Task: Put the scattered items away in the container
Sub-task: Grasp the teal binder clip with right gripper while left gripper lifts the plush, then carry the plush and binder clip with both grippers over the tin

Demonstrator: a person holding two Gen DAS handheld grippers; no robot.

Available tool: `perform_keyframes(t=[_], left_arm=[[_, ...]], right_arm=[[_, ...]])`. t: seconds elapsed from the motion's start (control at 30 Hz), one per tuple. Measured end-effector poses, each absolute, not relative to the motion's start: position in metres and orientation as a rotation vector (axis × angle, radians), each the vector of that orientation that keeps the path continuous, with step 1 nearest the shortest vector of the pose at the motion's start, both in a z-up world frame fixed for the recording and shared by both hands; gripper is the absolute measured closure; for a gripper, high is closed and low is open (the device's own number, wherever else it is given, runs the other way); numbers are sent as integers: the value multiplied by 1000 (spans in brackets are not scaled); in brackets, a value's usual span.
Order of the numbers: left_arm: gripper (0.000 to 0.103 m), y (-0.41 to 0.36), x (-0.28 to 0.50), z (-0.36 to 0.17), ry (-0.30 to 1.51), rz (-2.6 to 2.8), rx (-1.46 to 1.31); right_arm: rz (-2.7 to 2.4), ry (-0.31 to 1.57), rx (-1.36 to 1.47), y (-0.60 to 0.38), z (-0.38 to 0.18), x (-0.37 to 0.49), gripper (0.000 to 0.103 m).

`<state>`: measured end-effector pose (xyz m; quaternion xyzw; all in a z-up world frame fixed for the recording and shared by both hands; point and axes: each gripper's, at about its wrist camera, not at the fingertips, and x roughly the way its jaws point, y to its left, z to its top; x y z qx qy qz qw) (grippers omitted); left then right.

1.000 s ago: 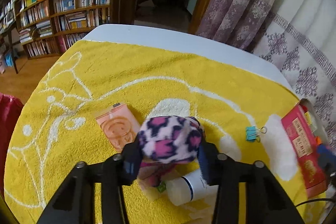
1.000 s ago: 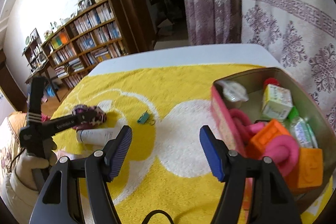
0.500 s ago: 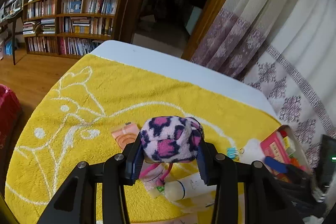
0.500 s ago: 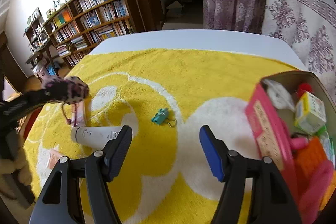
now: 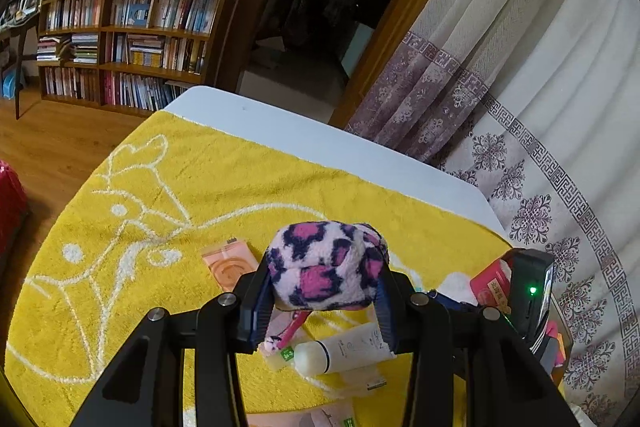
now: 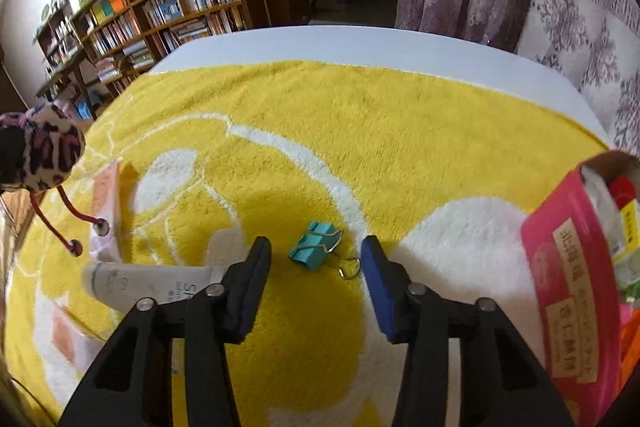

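Note:
My left gripper [image 5: 324, 293] is shut on a fuzzy pink-and-black leopard pouch [image 5: 326, 267], held off the yellow towel [image 5: 160, 195]. Seen from the right wrist, the pouch [image 6: 44, 155] hangs at the far left with its red cords dangling. My right gripper [image 6: 316, 247] points down at a teal binder clip [image 6: 314, 254]. Its jaws are closing, and the clip lies between them untouched. The pink container [image 6: 568, 267], with several toys inside, stands at the right edge. A white tube [image 6: 152, 285] lies left of the right gripper.
Under the lifted pouch lie the white tube [image 5: 348, 351] and a peach sachet [image 5: 228, 265], with more sachets near the towel's front edge. The white table [image 5: 320, 135] ends beyond the towel. A bookshelf and curtains stand behind.
The left gripper rose with the pouch. The right gripper swung left and down from beside the container to over the binder clip, and its jaws narrowed.

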<state>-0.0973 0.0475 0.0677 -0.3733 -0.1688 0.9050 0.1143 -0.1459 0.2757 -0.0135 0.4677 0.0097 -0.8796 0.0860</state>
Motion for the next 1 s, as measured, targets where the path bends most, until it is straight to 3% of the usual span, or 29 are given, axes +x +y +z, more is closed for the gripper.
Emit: perform_keyframes(t=[0.17, 0.63, 1.0], left_arm=[[58, 50, -97, 64, -494, 2642, -1110], [58, 65, -93, 66, -444, 2628, -1100], [58, 100, -82, 77, -361, 2589, -1081]], right_arm=[[-2647, 83, 1371, 275, -14, -141, 62], [-2743, -74, 1168, 309, 47, -94, 63], [-2918, -225, 1045, 393, 88, -46, 63]])
